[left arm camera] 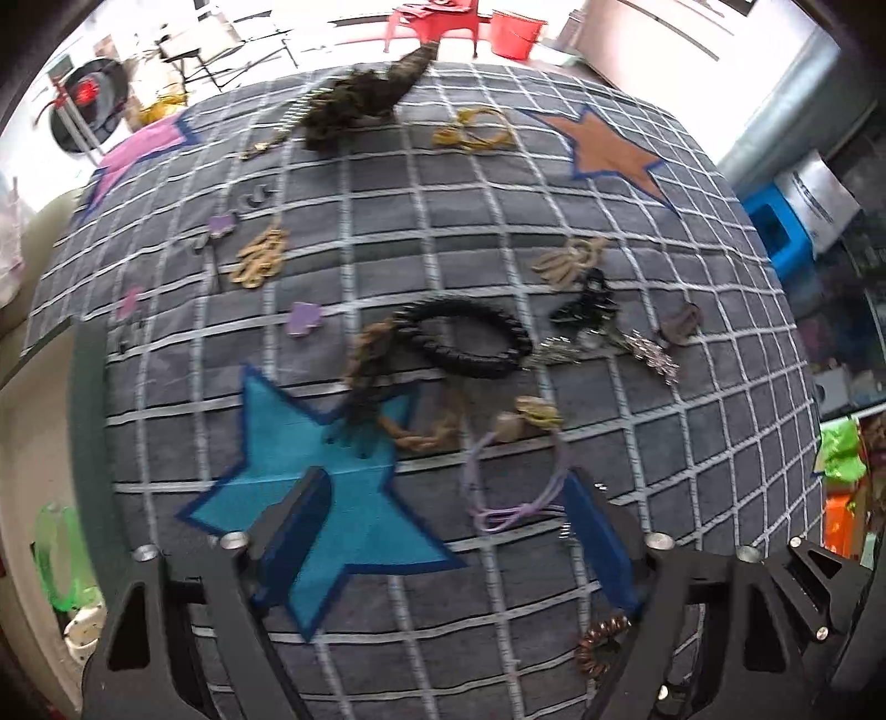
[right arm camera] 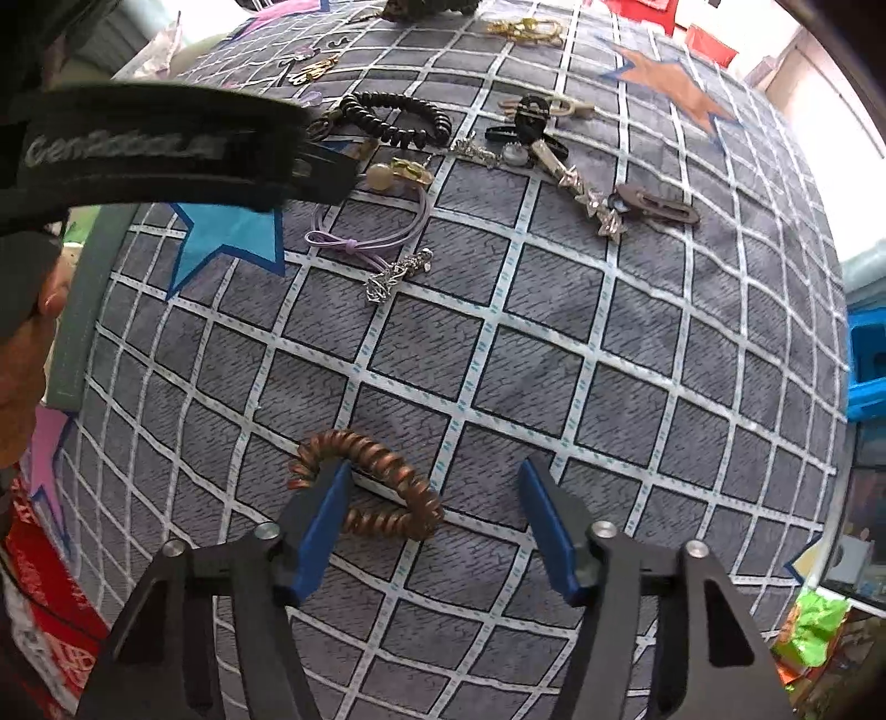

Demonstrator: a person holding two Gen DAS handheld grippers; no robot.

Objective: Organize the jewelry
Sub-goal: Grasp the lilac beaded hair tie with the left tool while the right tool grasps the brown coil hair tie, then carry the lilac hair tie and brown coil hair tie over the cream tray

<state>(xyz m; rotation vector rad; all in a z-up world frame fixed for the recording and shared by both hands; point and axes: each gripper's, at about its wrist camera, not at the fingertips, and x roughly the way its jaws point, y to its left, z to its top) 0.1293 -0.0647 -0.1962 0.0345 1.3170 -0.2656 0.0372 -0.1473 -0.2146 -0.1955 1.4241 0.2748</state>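
copper coil tie [right arm camera: 368,487] partly behind gripper finger [right arm camera: 318,515], gold chain [right arm camera: 523,29] blurred (far edge)

We see a copper spiral hair tie [right arm camera: 368,484] lying flat on the near cloth, a lilac elastic [right arm camera: 368,235] farther off, and a black coil bracelet [right arm camera: 396,119] beyond it.

From my right wrist camera, the only lettering I can make out is pale print on the black body of the left gripper [right arm camera: 166,149], up and to the left of my fingers; it looks like "GenRobot.AI", though blurred. My left wrist camera shows nothing readable.
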